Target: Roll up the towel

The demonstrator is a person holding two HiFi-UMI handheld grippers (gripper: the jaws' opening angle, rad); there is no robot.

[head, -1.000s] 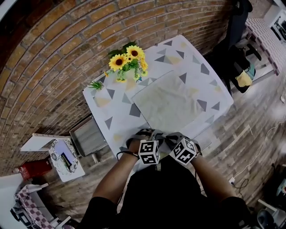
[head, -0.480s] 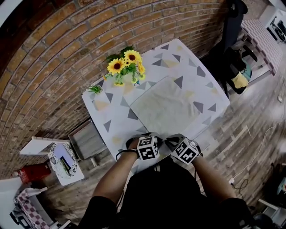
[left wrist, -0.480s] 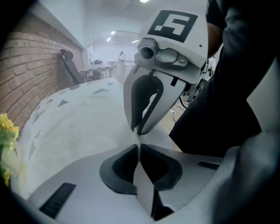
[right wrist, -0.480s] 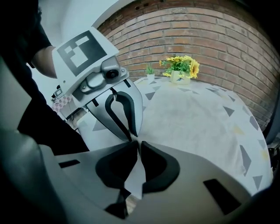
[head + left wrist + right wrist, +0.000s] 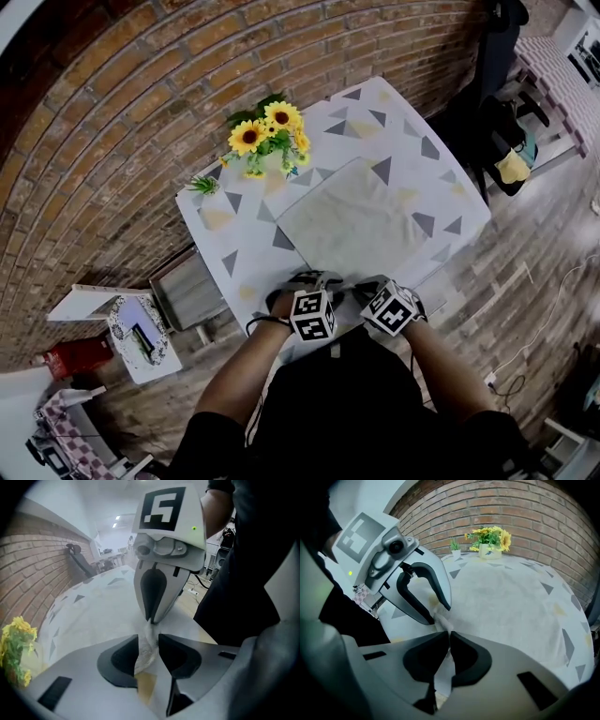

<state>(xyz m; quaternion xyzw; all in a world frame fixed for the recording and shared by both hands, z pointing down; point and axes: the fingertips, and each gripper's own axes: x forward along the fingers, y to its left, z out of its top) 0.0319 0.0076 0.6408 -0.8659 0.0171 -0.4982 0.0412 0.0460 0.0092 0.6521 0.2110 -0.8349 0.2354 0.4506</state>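
While both claws sit at the near edge of the bench, just in front of the person's body, the towel lies ahead of them, spread flat and reaching away toward the brick wall. The left claw has just been opening: its jaws stand apart with a raised pinch of the towel's near hem between them, loose rather than clamped. The right claw, just beside it, has just been closing and now nips the same hem, jaws almost together on the cloth. Neither hand is nearer; both are at the hem, tips angled toward each other. As I judge it, the hem runs across from one claw to the other, so the roll must turn over that line and travel away from the person. Beyond the towel's far edge, a white vase holds sunflowers, and beside it a small pot holds a green plant.
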